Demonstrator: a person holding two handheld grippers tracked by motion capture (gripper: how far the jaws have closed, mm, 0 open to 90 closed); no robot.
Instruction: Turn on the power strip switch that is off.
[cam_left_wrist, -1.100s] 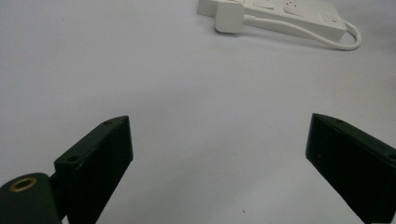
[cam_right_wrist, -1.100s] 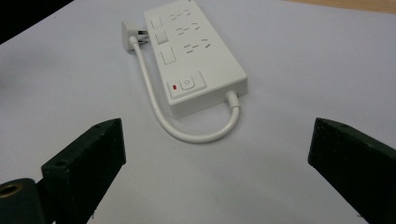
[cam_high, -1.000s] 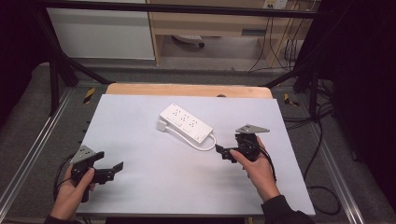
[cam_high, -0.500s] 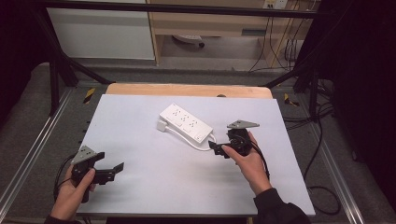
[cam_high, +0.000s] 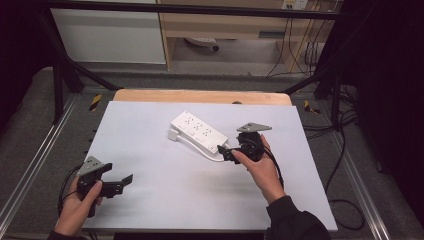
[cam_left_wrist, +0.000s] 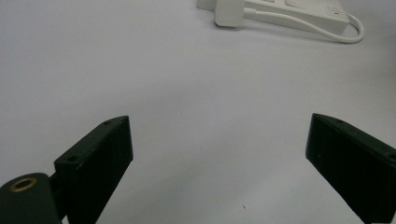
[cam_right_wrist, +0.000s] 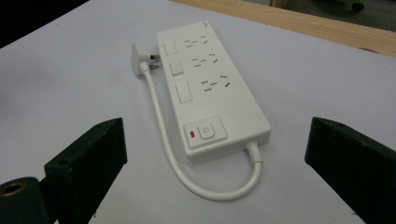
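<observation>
1. At the near left corner of the counter (cam_high: 150, 200), the left gripper (cam_high: 125, 181) hovers low in the person's left hand (cam_high: 75, 210), its fingers (cam_left_wrist: 93, 163) spread wide with nothing between them. It is well apart from the work, so it adds no risk for now.

2. Nearer the middle, the right gripper (cam_high: 223, 151) is held by the right hand (cam_high: 260, 167) just beside the strip's near end. Its fingers (cam_right_wrist: 88, 158) are also wide open and empty, framing that end in the right gripper view.

3. Between those fingers lies the cord (cam_right_wrist: 161, 135), which loops out from the strip's near end and runs back along its side. If the fingers close low here, they may pinch the cord instead of the body, and a pull would then drag the strip by the cord.

4. The strip (cam_high: 199, 131) lies flat and slanted at the counter's middle, switch (cam_right_wrist: 206, 131) end toward the right gripper. Its body looks broad and smooth; a grip on one corner could let it swivel or slip out. A finger landing on top may press the switch.

5. Farthest off, the plug (cam_right_wrist: 140, 58) rests on the counter against the strip's far end. It would likely trail and swing if the strip is lifted.
</observation>
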